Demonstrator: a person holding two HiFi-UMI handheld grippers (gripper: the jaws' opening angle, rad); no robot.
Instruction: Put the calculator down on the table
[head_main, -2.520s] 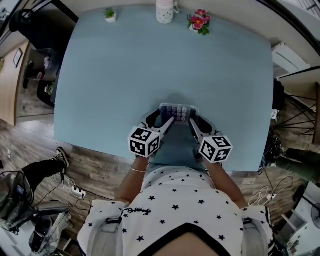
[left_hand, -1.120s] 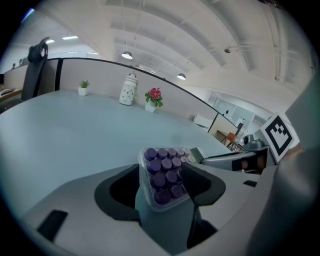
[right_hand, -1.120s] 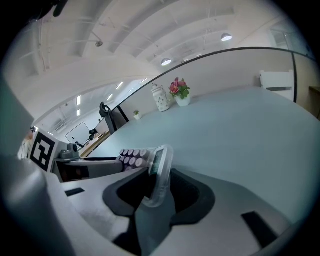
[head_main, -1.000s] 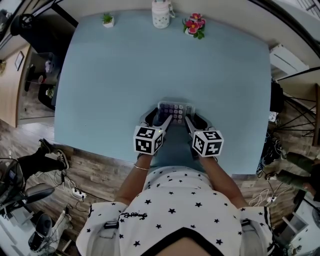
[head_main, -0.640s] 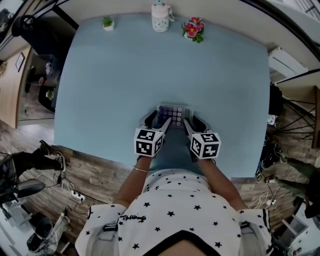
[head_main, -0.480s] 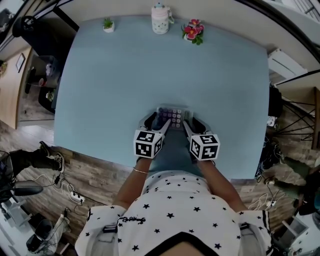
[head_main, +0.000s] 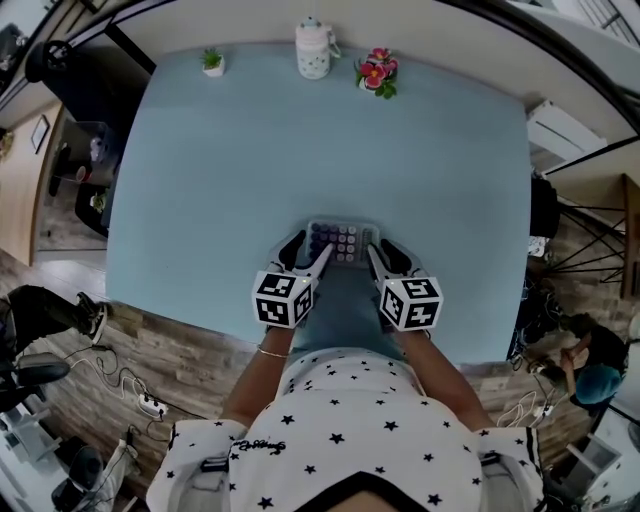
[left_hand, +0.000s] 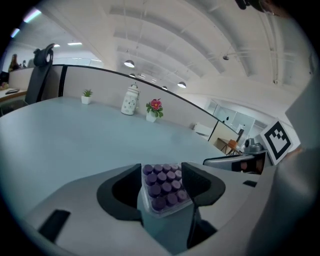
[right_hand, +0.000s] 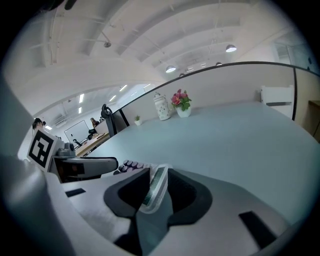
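nothing much has shifted since a moment ago: both grippers are where they were over the near edge of the table (head_main: 230, 150), with the calculator (head_main: 340, 241) bridging them. the right one's jaws have just been closing in a little, with the calculator's end between them.

the left gripper (left_hand: 162, 175) has the key end. rows of purple buttons face up between its two dark pads, which press against the calculator's sides, so it is clamped there. the right gripper (right_hand: 159, 182) has the other end. the pale edge with its display strip stands tilted in the narrow gap between the pads, filling it, and the pads look closed onto it.

from above, the calculator lies crosswise between the two sets of jaws, just inside the table's front edge. whether its underside touches the blue top i cannot tell.

both hands come in from the person's body, angled forward and down and leaning slightly towards each other. the left marker cube (head_main: 282, 298) and the right marker cube (head_main: 410, 303) sit just in front of the star-print shirt (head_main: 350, 420).

far across the table stand a small plant (head_main: 212, 62), a white jar (head_main: 312, 50) and a pot of flowers (head_main: 372, 75).
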